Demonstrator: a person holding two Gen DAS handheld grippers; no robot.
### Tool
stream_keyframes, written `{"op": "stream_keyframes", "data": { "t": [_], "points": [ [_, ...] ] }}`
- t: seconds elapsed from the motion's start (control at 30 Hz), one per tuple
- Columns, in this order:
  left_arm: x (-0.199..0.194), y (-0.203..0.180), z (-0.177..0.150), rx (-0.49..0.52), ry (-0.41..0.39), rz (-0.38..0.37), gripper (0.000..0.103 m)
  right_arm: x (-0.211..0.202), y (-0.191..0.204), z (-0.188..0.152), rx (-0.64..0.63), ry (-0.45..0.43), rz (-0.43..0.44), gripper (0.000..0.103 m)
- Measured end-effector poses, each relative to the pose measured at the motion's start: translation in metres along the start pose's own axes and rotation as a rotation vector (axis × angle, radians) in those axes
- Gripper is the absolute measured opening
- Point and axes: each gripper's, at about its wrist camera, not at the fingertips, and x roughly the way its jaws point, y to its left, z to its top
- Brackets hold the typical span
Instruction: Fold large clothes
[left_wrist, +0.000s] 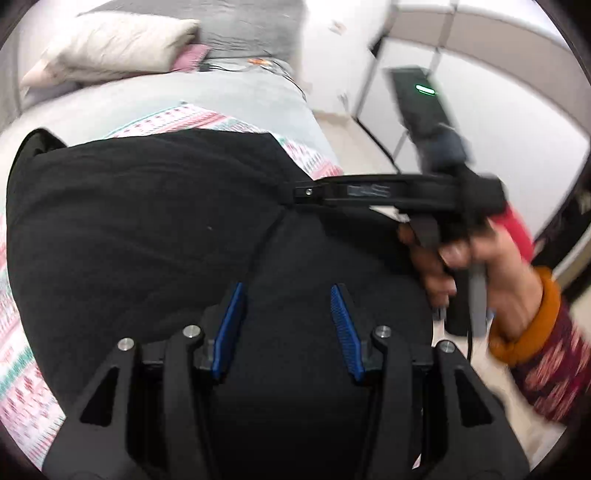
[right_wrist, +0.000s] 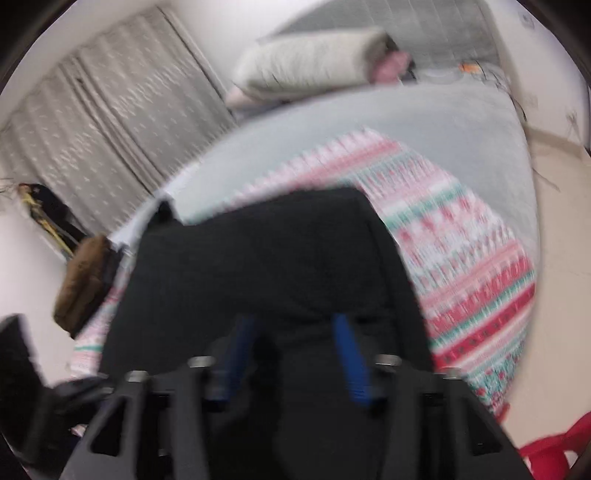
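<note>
A large black garment (left_wrist: 147, 221) (right_wrist: 258, 258) lies spread on a pink, white and green patterned blanket (left_wrist: 221, 120) (right_wrist: 461, 258) on the bed. My left gripper (left_wrist: 287, 287) hovers over the garment's near part, its blue pads apart with flat black cloth showing between them. A hand (left_wrist: 498, 288) with an orange cuff holds my right gripper (left_wrist: 301, 192) side-on, its tip at the garment's right edge. In the blurred right wrist view the right gripper (right_wrist: 292, 318) has its blue pads apart over the black cloth.
A pale pillow (left_wrist: 118, 44) (right_wrist: 314, 59) lies at the head of the bed on the grey sheet (left_wrist: 240, 96). Cables rest near it. A black device with a green light (left_wrist: 417, 96) stands right of the bed. A brown bag (right_wrist: 85, 280) and grey curtains (right_wrist: 110, 122) are on the left.
</note>
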Motion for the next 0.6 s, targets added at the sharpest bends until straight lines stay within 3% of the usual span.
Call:
{"op": "stream_keyframes", "data": {
  "t": [0.03, 0.13, 0.23, 0.3, 0.37, 0.43, 0.47, 0.6],
  "points": [
    [-0.001, -0.005, -0.004, 0.032, -0.002, 0.015, 0.051, 0.002, -0.005, -0.004, 0.002, 0.004, -0.016, 0.019],
    [-0.01, -0.013, -0.013, 0.066, -0.019, 0.042, 0.05, -0.006, -0.006, -0.012, -0.02, -0.022, -0.024, 0.019],
    [-0.035, -0.018, -0.015, 0.049, -0.061, 0.02, 0.05, -0.018, 0.007, -0.015, -0.073, -0.031, -0.071, 0.026],
    [-0.045, -0.021, -0.017, 0.038, -0.08, -0.003, 0.051, -0.03, 0.019, -0.016, -0.115, -0.04, -0.07, 0.042],
    [-0.046, -0.029, -0.023, 0.057, -0.048, -0.009, 0.051, -0.043, 0.025, -0.017, -0.138, -0.065, -0.073, 0.078],
    [-0.048, -0.037, -0.031, 0.094, -0.012, -0.037, 0.054, -0.049, 0.025, -0.014, -0.152, -0.077, -0.091, 0.083],
    [-0.054, -0.037, -0.03, 0.096, -0.004, -0.063, 0.059, -0.052, 0.023, -0.013, -0.154, -0.072, -0.091, 0.083],
    [-0.09, -0.015, -0.026, -0.024, -0.032, -0.114, 0.101, -0.062, -0.009, -0.004, -0.087, -0.041, -0.09, 0.085]
  ]
}}
